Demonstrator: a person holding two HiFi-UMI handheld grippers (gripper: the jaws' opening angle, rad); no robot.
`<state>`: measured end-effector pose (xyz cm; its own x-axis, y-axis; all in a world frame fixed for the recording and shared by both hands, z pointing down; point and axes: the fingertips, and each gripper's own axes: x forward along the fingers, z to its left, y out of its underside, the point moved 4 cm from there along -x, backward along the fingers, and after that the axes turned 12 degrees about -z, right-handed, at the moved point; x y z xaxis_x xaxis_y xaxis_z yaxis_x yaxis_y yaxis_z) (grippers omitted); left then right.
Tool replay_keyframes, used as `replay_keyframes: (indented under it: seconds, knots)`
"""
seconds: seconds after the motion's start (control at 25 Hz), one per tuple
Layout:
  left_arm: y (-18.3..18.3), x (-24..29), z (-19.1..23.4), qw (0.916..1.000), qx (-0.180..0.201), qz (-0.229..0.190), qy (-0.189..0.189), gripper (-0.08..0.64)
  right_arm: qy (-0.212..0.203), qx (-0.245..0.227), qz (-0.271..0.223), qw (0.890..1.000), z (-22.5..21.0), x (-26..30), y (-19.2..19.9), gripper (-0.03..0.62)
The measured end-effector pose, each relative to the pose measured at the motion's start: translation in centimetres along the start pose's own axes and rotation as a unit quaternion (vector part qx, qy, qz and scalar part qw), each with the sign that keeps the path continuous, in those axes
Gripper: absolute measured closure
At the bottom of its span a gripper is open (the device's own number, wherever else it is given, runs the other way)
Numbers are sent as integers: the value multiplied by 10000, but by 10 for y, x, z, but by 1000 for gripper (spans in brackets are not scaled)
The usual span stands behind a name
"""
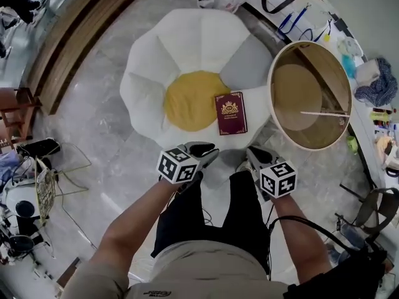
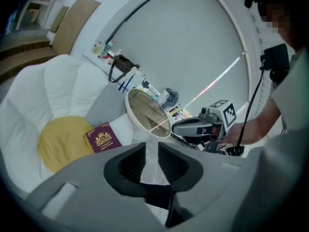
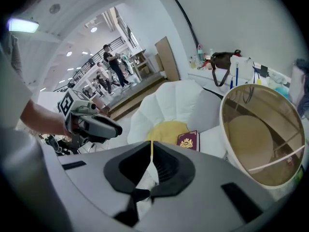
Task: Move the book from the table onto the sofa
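A maroon book with a gold crest lies flat on the flower-shaped white sofa, at the right edge of its yellow centre cushion. It also shows in the left gripper view as the book and in the right gripper view as the book. Both grippers hang close to the person's body, short of the sofa and apart from the book. My left gripper has a clear gap between its jaws and nothing in it. My right gripper is empty, its jaw tips touching.
A round glass-topped table with a white rim stands right of the sofa. A cluttered counter with a bag and blue cloth runs along the right. A wooden step crosses the upper left. Wire-frame gear sits at left.
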<state>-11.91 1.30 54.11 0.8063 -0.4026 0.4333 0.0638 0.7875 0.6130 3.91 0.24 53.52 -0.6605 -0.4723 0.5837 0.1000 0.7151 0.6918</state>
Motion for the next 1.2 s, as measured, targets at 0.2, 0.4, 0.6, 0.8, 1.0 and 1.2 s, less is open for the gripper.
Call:
replay_keyframes:
  seconds: [0.2,0.4,0.6,0.8,1.0,1.2]
  knots:
    - [-29,-53,-68,9972,651,72,359,551,3,-203,-295,9994,60,-60,-29,572]
    - [-60,-101,-127,9881,1368,64,702,551,130,-564,-607,9965,103,-110,-60,575]
    - [-87,-146,-165,9811,1727,-25,869,551,182,-749,-874,9932,148,-139,-85,578]
    - [-98,-182,-191,9759,1906,-178,1046,551,178,-949,-1021,9901,194,-154,-93,578]
    - [-98,-208,-196,9722,2055,-230,1100,551,191,-1119,-1210,9861,228,-160,-102,578]
    - [-92,-224,-201,9696,2124,-208,1198,552,242,-1265,-1279,9834,253,-166,-104,578]
